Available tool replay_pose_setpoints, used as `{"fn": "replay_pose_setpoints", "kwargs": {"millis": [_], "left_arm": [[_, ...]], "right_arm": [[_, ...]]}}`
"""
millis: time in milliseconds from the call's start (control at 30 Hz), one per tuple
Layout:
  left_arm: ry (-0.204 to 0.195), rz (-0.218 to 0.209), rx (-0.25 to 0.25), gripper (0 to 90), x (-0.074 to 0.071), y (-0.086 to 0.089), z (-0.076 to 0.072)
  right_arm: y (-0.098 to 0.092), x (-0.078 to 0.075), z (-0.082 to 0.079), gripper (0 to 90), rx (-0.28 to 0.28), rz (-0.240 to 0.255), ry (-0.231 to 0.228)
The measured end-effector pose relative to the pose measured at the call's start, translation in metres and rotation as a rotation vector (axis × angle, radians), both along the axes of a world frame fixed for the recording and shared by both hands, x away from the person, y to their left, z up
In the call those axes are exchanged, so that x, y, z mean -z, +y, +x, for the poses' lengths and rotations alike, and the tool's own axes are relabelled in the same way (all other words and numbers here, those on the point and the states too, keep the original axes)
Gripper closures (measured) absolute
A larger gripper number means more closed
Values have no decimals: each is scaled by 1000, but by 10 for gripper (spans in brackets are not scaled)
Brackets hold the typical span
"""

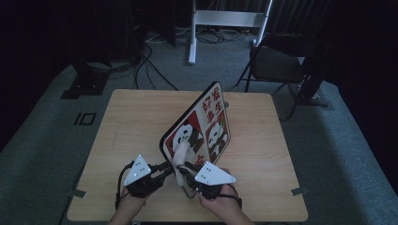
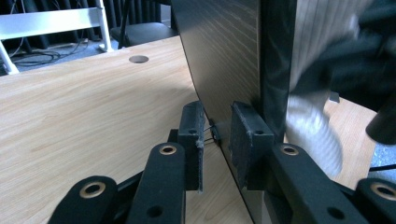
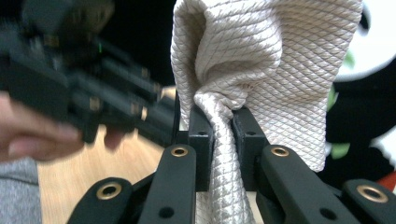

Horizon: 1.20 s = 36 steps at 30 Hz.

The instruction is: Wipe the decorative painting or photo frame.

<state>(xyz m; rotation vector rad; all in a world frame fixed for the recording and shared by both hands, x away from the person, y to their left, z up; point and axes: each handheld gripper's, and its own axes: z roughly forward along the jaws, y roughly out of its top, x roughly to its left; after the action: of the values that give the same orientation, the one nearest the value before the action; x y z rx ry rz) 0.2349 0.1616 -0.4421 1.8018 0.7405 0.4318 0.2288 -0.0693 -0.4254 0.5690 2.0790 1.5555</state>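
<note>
A rectangular board (image 1: 206,126) printed with pandas and red characters stands tilted on its lower edge on the wooden table (image 1: 131,122). My left gripper (image 1: 165,167) is shut on the board's near lower edge; in the left gripper view its jaws (image 2: 217,140) pinch the thin dark panel (image 2: 224,56) between them. My right gripper (image 1: 186,168) is shut on a bunched beige cloth (image 1: 180,153), which lies against the printed face. The right gripper view has the textured cloth (image 3: 261,60) squeezed between the pads (image 3: 219,128).
A black chair (image 1: 277,63) and a white metal frame (image 1: 225,18) stand on the grey carpet beyond the table. Cables run across the floor at the back left. The tabletop has a small round hole (image 2: 138,59) far from the board.
</note>
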Motion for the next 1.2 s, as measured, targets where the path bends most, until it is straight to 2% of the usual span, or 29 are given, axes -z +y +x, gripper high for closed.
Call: {"fn": "replay_pose_setpoints", "kwargs": {"millis": [167, 500, 800, 1200], "left_arm": [[2, 3, 0, 753, 0, 0, 0], [4, 2, 6, 753, 0, 0, -1], [-1, 6, 6, 753, 0, -1, -1], [-1, 2, 7, 752, 1, -1, -1]], "right_arm": [[-4, 20, -5, 806, 7, -26, 21], [-14, 56, -13, 807, 13, -48, 117], [-23, 92, -19, 806, 29, -120, 202], [-29, 115, -18, 807, 49, -189, 264]]}}
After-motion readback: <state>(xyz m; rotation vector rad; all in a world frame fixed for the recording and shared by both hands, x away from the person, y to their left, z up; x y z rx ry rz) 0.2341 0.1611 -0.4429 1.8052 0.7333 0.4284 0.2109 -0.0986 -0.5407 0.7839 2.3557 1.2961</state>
